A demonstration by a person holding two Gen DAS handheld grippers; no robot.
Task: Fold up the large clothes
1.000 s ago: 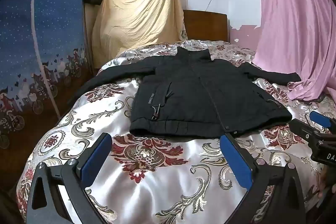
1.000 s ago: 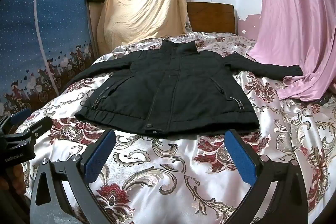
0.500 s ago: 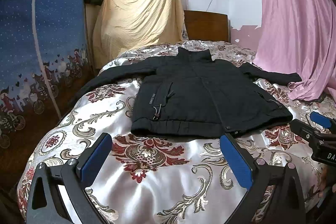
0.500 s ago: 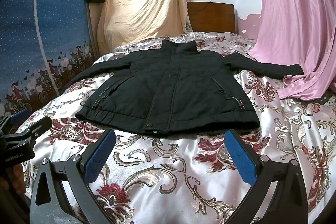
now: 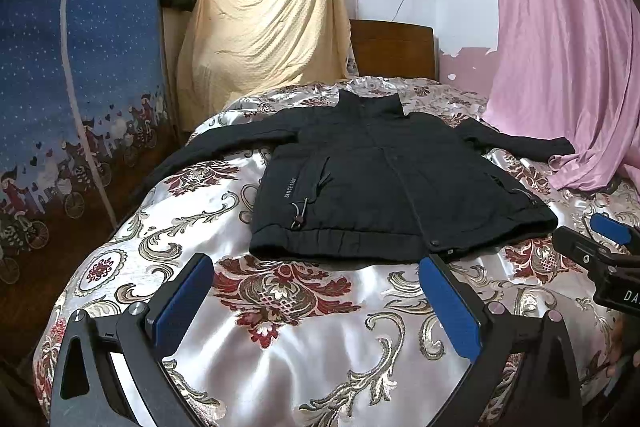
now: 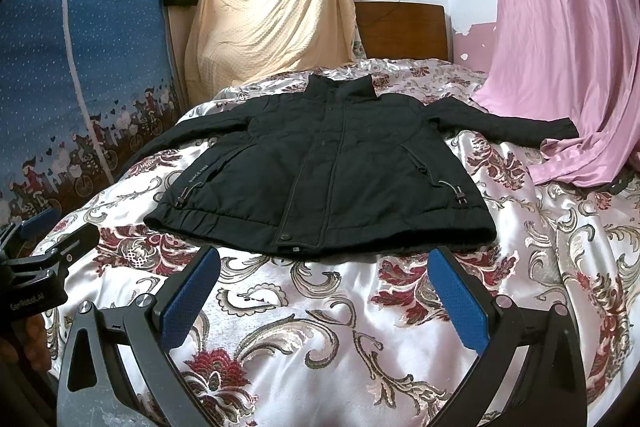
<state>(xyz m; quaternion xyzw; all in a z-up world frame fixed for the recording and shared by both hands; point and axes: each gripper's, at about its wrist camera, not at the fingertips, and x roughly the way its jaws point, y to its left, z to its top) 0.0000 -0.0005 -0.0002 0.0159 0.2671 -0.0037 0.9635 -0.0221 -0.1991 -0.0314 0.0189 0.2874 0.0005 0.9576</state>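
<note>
A black jacket [image 5: 384, 183] lies flat on the bed, front up, collar towards the headboard, both sleeves spread out sideways; it also shows in the right wrist view [image 6: 328, 183]. My left gripper [image 5: 316, 267] is open and empty, hovering just short of the jacket's hem. My right gripper [image 6: 324, 259] is open and empty, also just short of the hem. The right gripper shows at the right edge of the left wrist view [image 5: 600, 247]; the left gripper shows at the left edge of the right wrist view [image 6: 44, 247].
The bed has a shiny floral bedspread [image 5: 304, 339]. A pink curtain [image 5: 560, 47] drapes onto the bed at the right, touching the jacket's sleeve end. A blue fabric wardrobe [image 5: 80, 87] stands left. A wooden headboard [image 5: 394, 47] and a yellow sheet [image 5: 264, 31] are behind.
Both grippers have crept slightly closer to the jacket's hem. The jacket has not moved and both grippers stay open.
</note>
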